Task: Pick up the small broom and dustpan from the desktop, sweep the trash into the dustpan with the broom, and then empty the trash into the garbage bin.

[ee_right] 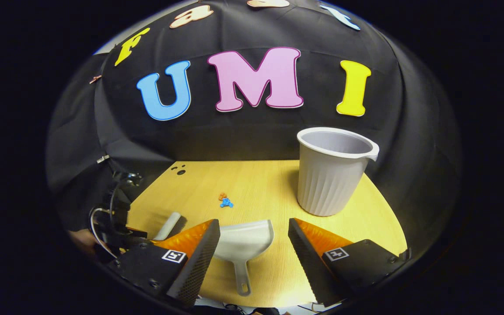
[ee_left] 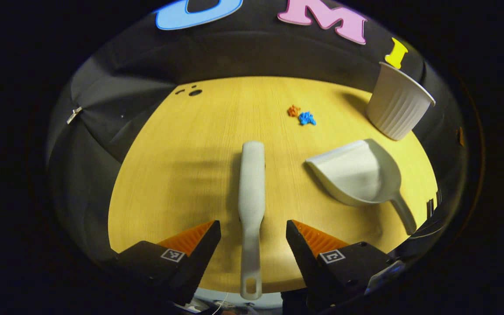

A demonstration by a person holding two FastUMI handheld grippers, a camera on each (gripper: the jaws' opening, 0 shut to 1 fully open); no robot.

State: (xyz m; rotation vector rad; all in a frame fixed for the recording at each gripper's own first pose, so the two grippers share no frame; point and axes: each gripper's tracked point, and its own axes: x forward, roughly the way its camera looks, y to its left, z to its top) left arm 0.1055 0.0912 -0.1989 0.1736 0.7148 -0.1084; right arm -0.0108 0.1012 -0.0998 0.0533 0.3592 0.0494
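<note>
Broom [ee_left: 251, 192] lies beside dustpan [ee_left: 357, 173], bin [ee_left: 398, 103] behind.

Each gripper [ee_left: 253, 236] [ee_right: 254, 238] is built with 2 wedge-shaped fingers with ribbed inner faces. A small square black-and-white marker [ee_left: 173, 255] is carried on every black finger base.

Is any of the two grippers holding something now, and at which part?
Nothing is held. The left gripper is open around the broom handle; the right gripper is open above the dustpan handle.
</note>
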